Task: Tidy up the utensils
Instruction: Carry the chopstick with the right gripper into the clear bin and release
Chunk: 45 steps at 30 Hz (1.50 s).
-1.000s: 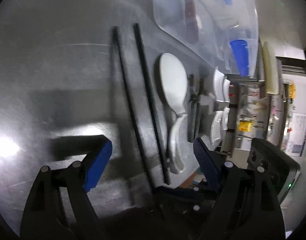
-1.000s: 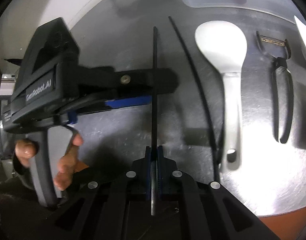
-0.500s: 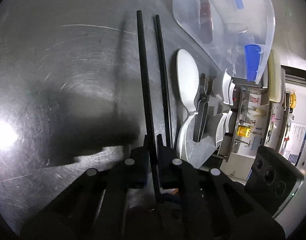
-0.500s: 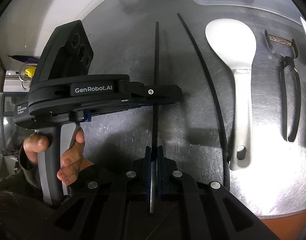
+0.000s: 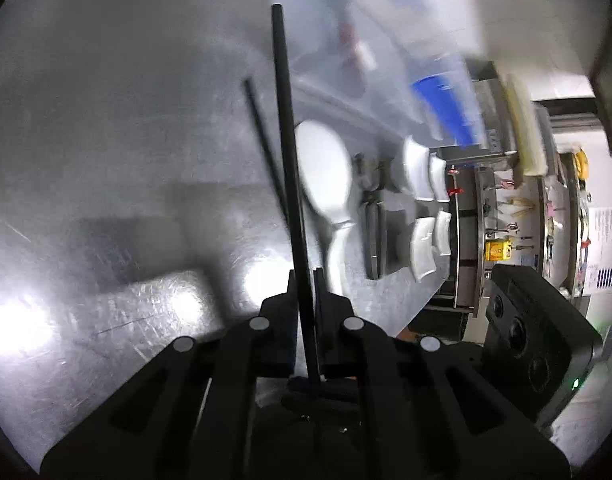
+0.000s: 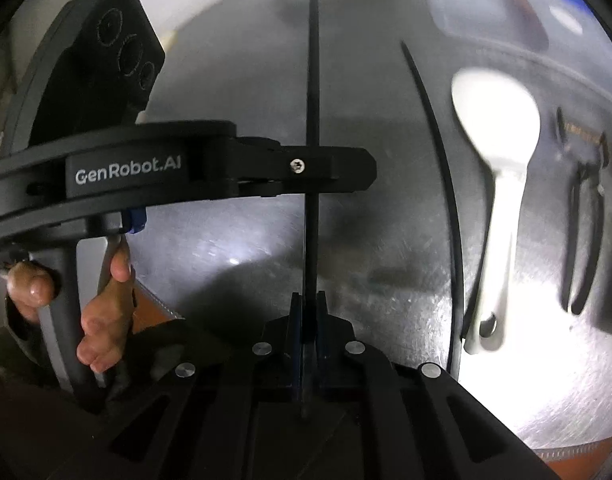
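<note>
So both tongs are pinching the same black chopstick [image 6: 311, 128] right now. In the right wrist view the right tongs [image 6: 309, 316] are pressed together on its near end at bottom centre, and the left tongs [image 6: 306, 170] cross in from the left of the frame, clamped on it about mid-length. In the left wrist view the left tongs [image 5: 304, 292] grip it too.

Its long axis runs straight away from the right tongs, bottom centre to top centre, far tip pointing at the clear bin [image 5: 385, 20] in the upper part of the frame. It looks lifted off the surface [image 6: 234, 80], though I can't be sure. The second chopstick [image 6: 437, 152] lies to its right, next to the white spoon [image 6: 495, 120]. The bin is my guess for where it's headed.
</note>
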Available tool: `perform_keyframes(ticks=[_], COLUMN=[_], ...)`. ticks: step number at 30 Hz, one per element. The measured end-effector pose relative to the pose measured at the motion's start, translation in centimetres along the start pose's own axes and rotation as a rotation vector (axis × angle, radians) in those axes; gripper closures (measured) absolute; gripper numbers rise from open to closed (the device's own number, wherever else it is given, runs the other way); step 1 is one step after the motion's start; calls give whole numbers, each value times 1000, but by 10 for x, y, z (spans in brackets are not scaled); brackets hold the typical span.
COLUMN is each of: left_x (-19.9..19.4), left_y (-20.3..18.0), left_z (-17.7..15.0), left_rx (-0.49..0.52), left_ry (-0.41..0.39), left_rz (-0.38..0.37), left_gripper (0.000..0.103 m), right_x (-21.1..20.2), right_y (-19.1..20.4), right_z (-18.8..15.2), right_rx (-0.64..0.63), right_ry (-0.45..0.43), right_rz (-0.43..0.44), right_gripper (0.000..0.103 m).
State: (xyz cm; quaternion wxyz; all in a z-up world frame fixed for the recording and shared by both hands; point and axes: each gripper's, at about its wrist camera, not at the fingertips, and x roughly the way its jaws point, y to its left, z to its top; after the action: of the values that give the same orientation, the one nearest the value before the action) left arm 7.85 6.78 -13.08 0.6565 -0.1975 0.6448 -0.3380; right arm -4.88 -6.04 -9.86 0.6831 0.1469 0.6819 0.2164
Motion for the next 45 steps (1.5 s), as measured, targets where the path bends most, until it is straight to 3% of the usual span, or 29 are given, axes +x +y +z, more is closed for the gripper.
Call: perform_keyframes(ticks=[7, 11, 14, 19, 23, 28, 33, 38, 39, 42, 43, 45], left_x=[-82, -104, -93, -37, 19, 58, 81, 102, 104, 102, 93, 65], left_y=[-100, -165, -197, -197, -164, -137, -116, -113, -115, -126, -130, -152], left_z=[18, 76, 141, 237, 282, 304, 307, 307, 306, 300, 297, 283], left_rx=[329, 474, 489, 373, 241, 171, 125, 113, 120, 129, 149, 214], left_ry=[-230, -336, -354, -266, -157, -79, -7, 36, 37, 0, -30, -141], left_rz=[12, 6, 42, 146, 186, 247, 281, 333, 344, 387, 389, 404], left_gripper=[97, 97, 97, 96, 96, 96, 96, 95, 92, 63, 52, 41], right_x=[-93, -155, -185, -186, -148, -107, -83, -58, -58, -77, -88, -121], right_y=[29, 20, 3, -48, -97, -137, -155, -163, -165, -162, -158, -141], right_z=[6, 46, 88, 162, 200, 231, 253, 255, 254, 243, 240, 220], right_rx=[-131, -162, -133, -49, 55, 135, 150, 194, 208, 209, 201, 152], right_ry=[-278, -462, -511, -450, -356, -278, -200, -147, -152, -247, -282, -411], right_rz=[-19, -143, -200, -234, -167, -54, -60, -87, -106, -120, -136, -200], right_gripper=[96, 96, 96, 95, 95, 96, 95, 92, 91, 89, 87, 73])
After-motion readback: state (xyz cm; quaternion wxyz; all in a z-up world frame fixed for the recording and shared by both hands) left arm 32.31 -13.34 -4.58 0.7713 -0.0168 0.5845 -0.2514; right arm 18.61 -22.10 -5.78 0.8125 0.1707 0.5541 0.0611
